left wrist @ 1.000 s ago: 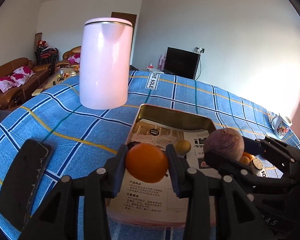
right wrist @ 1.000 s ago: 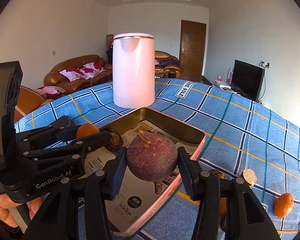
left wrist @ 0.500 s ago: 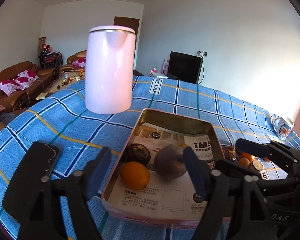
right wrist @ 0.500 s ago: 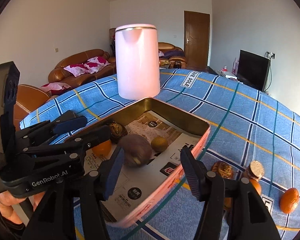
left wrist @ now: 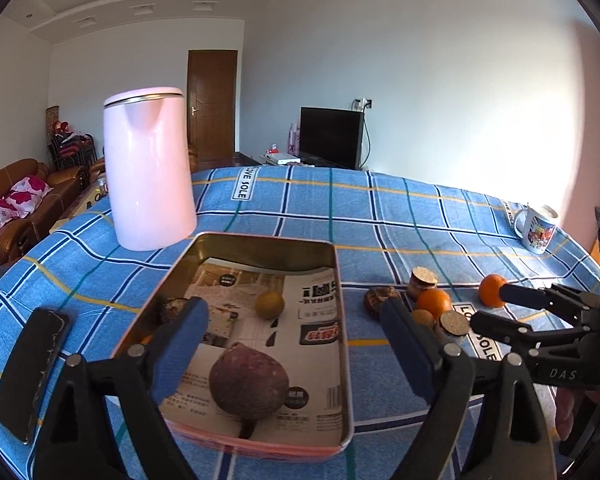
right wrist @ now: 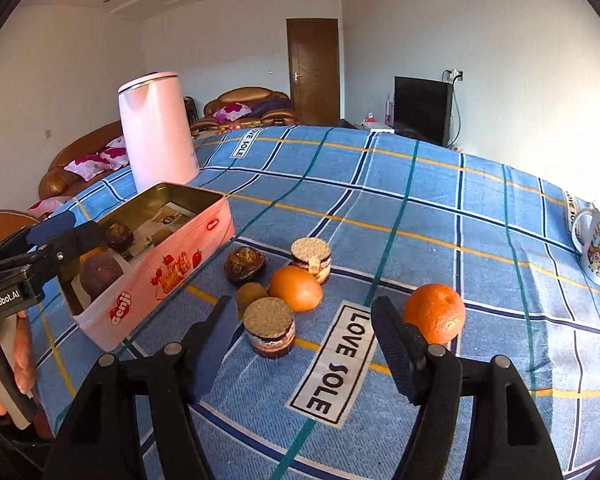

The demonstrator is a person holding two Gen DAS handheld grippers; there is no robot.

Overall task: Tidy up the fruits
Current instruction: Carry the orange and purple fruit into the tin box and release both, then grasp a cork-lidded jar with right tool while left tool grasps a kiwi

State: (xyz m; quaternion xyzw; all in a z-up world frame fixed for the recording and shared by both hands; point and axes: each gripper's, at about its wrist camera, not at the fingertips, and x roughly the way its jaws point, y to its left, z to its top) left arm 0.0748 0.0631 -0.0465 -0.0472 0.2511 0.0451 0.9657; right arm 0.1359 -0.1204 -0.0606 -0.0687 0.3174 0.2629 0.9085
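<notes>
At the bottom of both views, the left tool (left wrist: 292, 344) and right tool (right wrist: 300, 344) are opening, empty, above the tin (left wrist: 342, 360) and cork-topped jar (right wrist: 269, 332).

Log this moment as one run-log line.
left gripper: opening, empty, over tin | right gripper: opening, empty, near loose fruit | purple fruit: in tin | orange: on tablecloth

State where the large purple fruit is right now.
The large purple fruit lies inside the pink tin at its near end, seen between the left gripper fingers in the left wrist view.
</notes>
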